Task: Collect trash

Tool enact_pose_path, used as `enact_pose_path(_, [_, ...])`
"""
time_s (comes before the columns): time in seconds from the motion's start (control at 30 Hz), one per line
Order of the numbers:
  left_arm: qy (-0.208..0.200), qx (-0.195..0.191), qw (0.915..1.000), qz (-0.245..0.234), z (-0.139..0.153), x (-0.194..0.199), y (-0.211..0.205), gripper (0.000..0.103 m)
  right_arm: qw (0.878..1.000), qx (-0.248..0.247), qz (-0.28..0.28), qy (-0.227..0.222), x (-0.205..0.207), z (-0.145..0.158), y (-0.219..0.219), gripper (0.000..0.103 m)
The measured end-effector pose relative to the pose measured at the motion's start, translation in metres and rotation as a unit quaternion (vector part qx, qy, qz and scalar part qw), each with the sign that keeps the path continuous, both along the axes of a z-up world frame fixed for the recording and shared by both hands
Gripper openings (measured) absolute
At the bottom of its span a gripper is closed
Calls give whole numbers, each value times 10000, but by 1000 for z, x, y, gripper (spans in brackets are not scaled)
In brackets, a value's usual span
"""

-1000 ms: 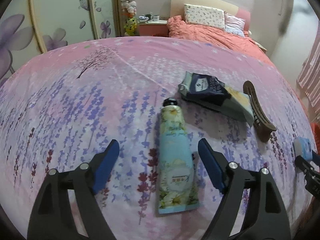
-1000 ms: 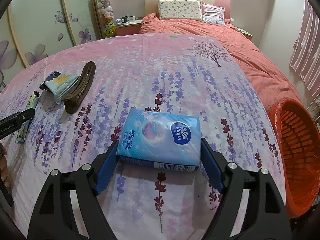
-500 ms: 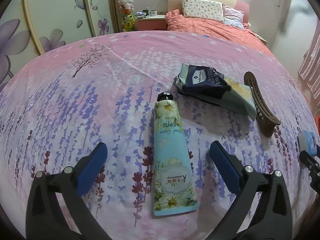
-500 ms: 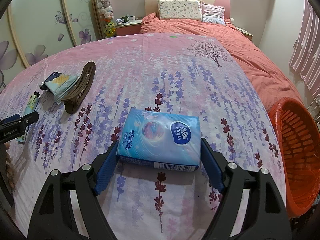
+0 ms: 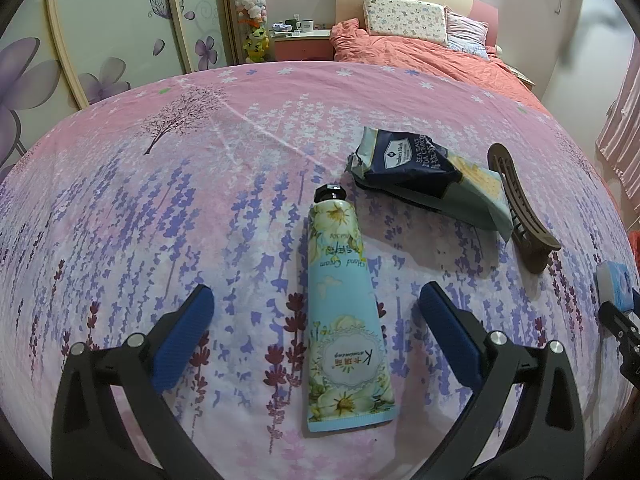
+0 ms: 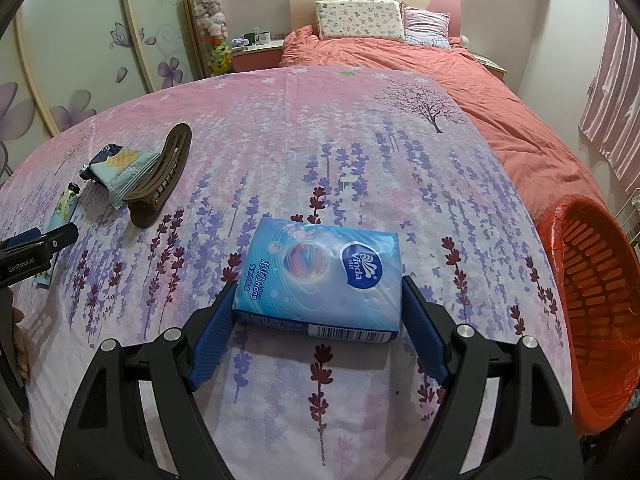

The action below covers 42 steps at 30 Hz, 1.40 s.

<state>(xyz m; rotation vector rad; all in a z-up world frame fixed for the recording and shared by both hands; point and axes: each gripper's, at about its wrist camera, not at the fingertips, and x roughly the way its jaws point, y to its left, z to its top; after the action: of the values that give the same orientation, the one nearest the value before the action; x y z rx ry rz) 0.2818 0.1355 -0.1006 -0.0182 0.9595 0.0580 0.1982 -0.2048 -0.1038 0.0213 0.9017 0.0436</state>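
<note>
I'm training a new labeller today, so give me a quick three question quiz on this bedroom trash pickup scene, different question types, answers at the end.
1. True or false: the left gripper is shut on the hand cream tube.
2. Multiple choice: what sits between the fingers of the right gripper? A) the brown hair clip B) the blue tissue pack C) the crumpled snack bag
3. Fill in: the red basket stands off the cloth's ____ edge in the right wrist view.

Key
1. False: its pads stand clear on both sides of the tube.
2. B
3. Right
</note>
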Motion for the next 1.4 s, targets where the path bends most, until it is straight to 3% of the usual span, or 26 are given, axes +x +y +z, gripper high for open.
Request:
enact_pose_path(0.4, [-14,14,10000,35,1,15,-1,97,10000,16,-3,-7,-3,1,-2,78])
enact_pose_path(0.47, [-113,26,9999,-31,4,14,-3,81,10000,69,-40,-41,-4,1,-2,74])
enact_pose_path(0.53, [-202,44,9997,-112,8,12,-8,50,9996,253,-55,-86,-5,2,-6,73])
enact_pose_path(0.6, [-239,46,9996,-145,12,12,-12,31,9991,397,-76,-119,-6,3,-10,72])
enact_pose_path(0.63, [-257,72,9995,-163,12,11,-14,29,9989,430,-111,-135,-6,3,-11,72])
enact_pose_path(0.77, [-281,121,9993,-211,13,7,-18,29,9989,426,-121,-146,-8,2,-11,73])
enact_pose_path(0.9, [-260,249,9993,-96,12,5,-20,51,9997,240,-43,-71,-5,0,-4,77])
enact_pose_path(1.0, [-234,121,9996,-62,11,5,-15,54,9999,153,-20,-39,-4,0,0,80])
enact_pose_path(1.07, [-241,90,9996,-104,11,5,-15,49,10000,53,-49,-47,-3,0,5,73])
enact_pose_path(1.1, [-263,56,9995,-193,11,6,-15,33,9999,84,-34,-57,-3,0,5,73])
enact_pose_path(1.13, [-288,97,9992,-253,12,6,-17,28,9999,114,-33,-81,-3,1,6,72])
enact_pose_path(1.4, [-365,-93,9985,-408,19,-5,-19,28,9993,148,-128,-310,-21,18,-3,71])
